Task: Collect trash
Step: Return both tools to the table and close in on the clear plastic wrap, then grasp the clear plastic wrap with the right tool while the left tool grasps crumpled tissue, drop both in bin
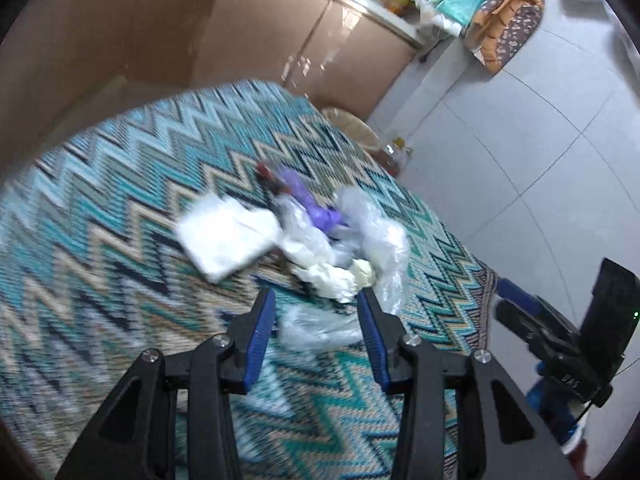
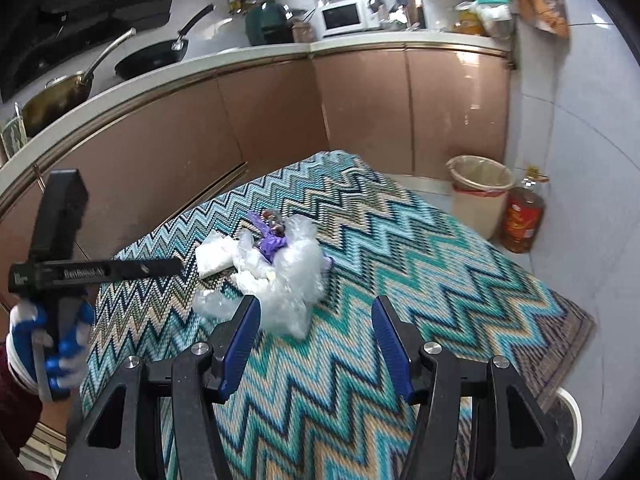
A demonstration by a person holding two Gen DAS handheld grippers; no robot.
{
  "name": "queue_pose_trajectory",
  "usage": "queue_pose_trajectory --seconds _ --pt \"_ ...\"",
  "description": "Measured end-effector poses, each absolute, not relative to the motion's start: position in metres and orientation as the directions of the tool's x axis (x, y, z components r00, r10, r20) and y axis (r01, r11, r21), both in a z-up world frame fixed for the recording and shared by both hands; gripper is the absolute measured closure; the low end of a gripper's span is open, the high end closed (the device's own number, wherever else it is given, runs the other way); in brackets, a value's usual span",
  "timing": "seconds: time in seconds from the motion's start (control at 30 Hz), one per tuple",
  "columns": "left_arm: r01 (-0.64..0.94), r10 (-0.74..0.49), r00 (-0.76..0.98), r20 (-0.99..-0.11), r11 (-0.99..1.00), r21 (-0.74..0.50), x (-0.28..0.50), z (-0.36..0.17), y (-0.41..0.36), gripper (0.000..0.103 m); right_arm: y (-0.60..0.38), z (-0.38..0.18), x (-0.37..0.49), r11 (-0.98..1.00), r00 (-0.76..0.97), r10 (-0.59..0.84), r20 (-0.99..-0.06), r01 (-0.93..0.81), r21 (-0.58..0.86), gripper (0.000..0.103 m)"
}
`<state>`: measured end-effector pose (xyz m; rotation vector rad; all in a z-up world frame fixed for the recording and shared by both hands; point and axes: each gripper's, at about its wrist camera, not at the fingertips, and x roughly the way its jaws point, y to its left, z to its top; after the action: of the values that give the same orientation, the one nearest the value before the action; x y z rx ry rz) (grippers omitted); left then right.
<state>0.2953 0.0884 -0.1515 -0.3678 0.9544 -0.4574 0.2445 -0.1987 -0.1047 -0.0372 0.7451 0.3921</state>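
Note:
A heap of trash lies on the zigzag cloth of a table (image 1: pixel 100 208) (image 2: pixel 440 264): clear plastic bags (image 1: pixel 376 232) (image 2: pixel 296 276), a flat white packet (image 1: pixel 226 236) (image 2: pixel 212 258), a purple glove (image 1: pixel 312 208) (image 2: pixel 272 244), pale crumpled paper (image 1: pixel 340 276) and a dark red scrap (image 1: pixel 266 178). My left gripper (image 1: pixel 316 304) hangs open just short of the heap, over a small clear bag (image 1: pixel 320 328). My right gripper (image 2: pixel 312 312) is open too, nothing between its fingers, with the heap just ahead and to its left. The left gripper's body and the gloved hand (image 2: pixel 56 344) holding it show in the right wrist view.
A lined waste bin (image 2: pixel 480 196) (image 1: pixel 352 124) stands on the tiled floor past the table's far right corner, an oil bottle (image 2: pixel 522 216) beside it. Brown cabinets (image 2: pixel 248 120) with pans and a microwave on top run behind. The right gripper's body (image 1: pixel 568 340) sits at the table's right edge.

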Motion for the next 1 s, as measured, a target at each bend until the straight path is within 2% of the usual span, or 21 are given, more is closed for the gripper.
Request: queue_pose_trajectory --seconds 0.3,0.43,0.57,0.7,0.83,1.0 --pt "0.072 -0.596 0.403 -0.695 0.777 -0.625 0.342 -0.198 0.070 0.063 -0.173 -0.132 0.298 0.902 0.597 0.380 -0.707 -0.408 0.141 0.048" --pt "0.053 -0.614 0.382 -0.691 0.761 -0.646 0.348 -0.211 0.066 0.065 -0.173 -0.142 0.314 0.897 0.575 0.402 -0.712 -0.404 0.180 0.048" --pt "0.062 -0.617 0.379 -0.690 0.760 -0.647 0.348 -0.218 0.064 0.079 -0.174 -0.148 0.327 0.884 0.547 0.442 -0.711 -0.400 0.242 0.049" --pt "0.063 -0.619 0.389 -0.682 0.756 -0.651 0.343 -0.221 0.065 0.088 -0.171 -0.155 0.340 0.877 0.517 0.461 -0.721 -0.391 0.281 0.054" --pt "0.082 -0.616 0.405 -0.676 0.760 -0.645 0.327 -0.217 0.071 0.090 -0.166 -0.160 0.344 0.870 0.494 0.471 -0.731 -0.394 0.295 0.069" --pt "0.117 -0.602 0.437 -0.668 0.775 -0.621 0.307 -0.203 0.075 0.092 -0.170 -0.154 0.327 0.871 0.508 0.468 -0.723 -0.402 0.282 0.075"
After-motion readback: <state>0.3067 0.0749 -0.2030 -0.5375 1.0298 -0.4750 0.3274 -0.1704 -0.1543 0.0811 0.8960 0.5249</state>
